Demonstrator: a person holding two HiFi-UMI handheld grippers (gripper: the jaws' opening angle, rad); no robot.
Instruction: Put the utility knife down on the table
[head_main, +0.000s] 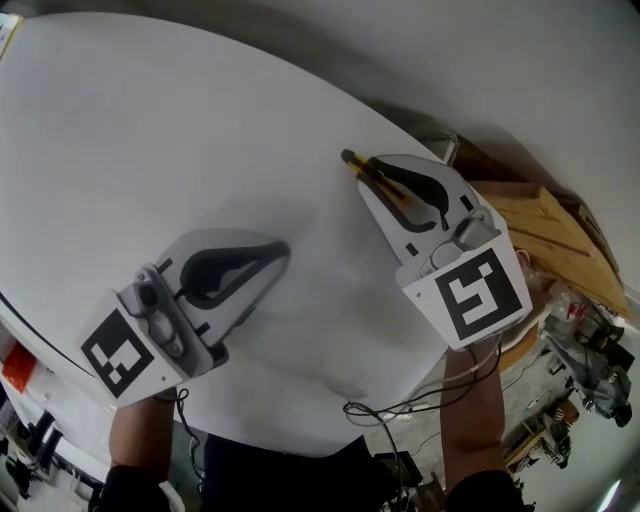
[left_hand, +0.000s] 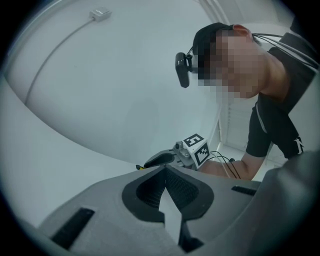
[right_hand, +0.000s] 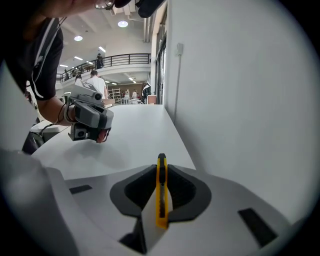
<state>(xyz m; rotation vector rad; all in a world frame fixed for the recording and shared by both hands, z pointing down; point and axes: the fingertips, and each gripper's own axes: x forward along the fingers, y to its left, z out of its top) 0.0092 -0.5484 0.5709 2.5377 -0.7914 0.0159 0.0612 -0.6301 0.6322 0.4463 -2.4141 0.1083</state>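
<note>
The utility knife is pinched edge-on between the jaws of the right gripper. Its long axis runs straight along them, and its dark nose pokes out just past the fingertips while the tail sits back toward the throat. It is a slim, flat bar of yellow plastic with a black strip down its spine, a hard and smooth thing held by black ribbed pads set in a matte grey shell. The table lies below and ahead of these jaws, white, bare and even. Whether the knife's nose touches it I cannot tell, so the move to come looks like a short descent before the grip eases. The left gripper sits off to the left of the right jaws, well apart. Its own jaws are pressed together on nothing, so the right hand is the one that counts.
</note>
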